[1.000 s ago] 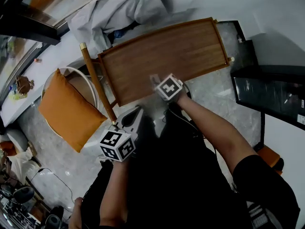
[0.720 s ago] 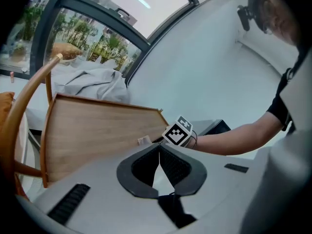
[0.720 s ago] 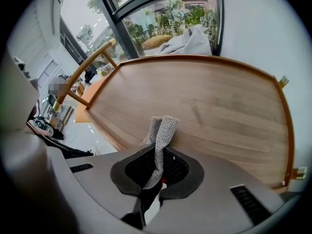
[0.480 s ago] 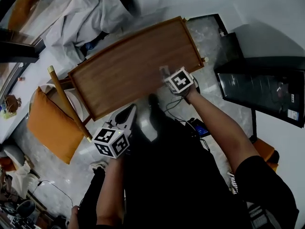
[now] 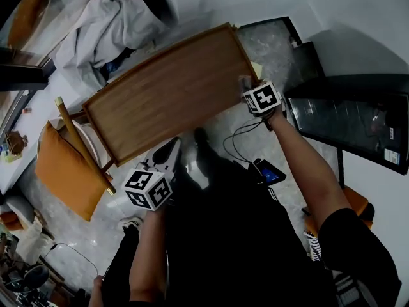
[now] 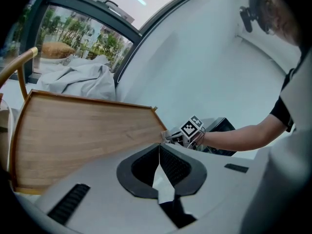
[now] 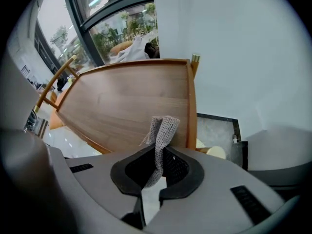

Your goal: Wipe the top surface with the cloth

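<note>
I see an orange cushion (image 5: pixel 64 165) propped on a wooden-framed chair (image 5: pixel 82 142) at the left of the head view; beyond it a crumpled pale grey sheet (image 5: pixel 102 27) lies heaped by the big window (image 6: pixel 73 38), with trees outside; on the right a black glass-fronted cabinet (image 5: pixel 348 120) stands by the white wall (image 5: pixel 358 11); a thin cable (image 5: pixel 238 136) loops above the marbled floor (image 5: pixel 64 229), near a small lit screen (image 5: pixel 268 171).
</note>
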The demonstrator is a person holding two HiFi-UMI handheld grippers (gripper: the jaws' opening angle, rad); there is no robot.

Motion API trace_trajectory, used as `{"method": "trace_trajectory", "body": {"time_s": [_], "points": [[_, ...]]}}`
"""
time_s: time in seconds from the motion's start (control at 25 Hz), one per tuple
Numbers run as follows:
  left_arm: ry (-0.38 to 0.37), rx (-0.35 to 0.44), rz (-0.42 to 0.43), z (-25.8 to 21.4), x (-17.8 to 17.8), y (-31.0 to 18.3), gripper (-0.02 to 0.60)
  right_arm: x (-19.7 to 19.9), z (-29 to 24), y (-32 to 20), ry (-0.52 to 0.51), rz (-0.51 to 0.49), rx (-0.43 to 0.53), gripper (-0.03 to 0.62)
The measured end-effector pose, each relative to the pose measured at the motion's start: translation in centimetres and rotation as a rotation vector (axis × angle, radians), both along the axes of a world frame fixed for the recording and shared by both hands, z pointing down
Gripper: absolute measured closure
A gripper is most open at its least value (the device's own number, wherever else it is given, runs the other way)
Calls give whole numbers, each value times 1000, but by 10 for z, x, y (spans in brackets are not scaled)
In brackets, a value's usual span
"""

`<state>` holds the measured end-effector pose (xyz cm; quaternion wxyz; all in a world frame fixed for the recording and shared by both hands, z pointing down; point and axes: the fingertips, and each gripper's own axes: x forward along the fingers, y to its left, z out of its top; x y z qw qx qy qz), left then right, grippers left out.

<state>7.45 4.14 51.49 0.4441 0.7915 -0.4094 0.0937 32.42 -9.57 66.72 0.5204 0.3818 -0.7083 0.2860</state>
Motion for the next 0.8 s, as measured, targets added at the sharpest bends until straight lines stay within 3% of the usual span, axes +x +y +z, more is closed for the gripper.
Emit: {"method": "trace_trajectory", "body": {"time_s": [0.28, 0.36, 0.48, 0.6, 0.8], "points": [[-18, 2, -49, 5, -9, 2, 568, 9, -1, -11, 118, -31, 52, 557], [-26, 8, -72, 6, -15, 1, 568, 0, -8, -16, 91, -28, 98, 557], [-41, 34, -114, -2, -31, -7, 568, -42, -40, -18, -95, -49, 187, 557], [-47, 90, -160, -23, -53, -19, 568, -113, -93, -8, -343, -126, 245, 557], [-26, 288, -219, -91, -77, -44, 568, -225, -215, 12, -711, -351, 384, 557]]}}
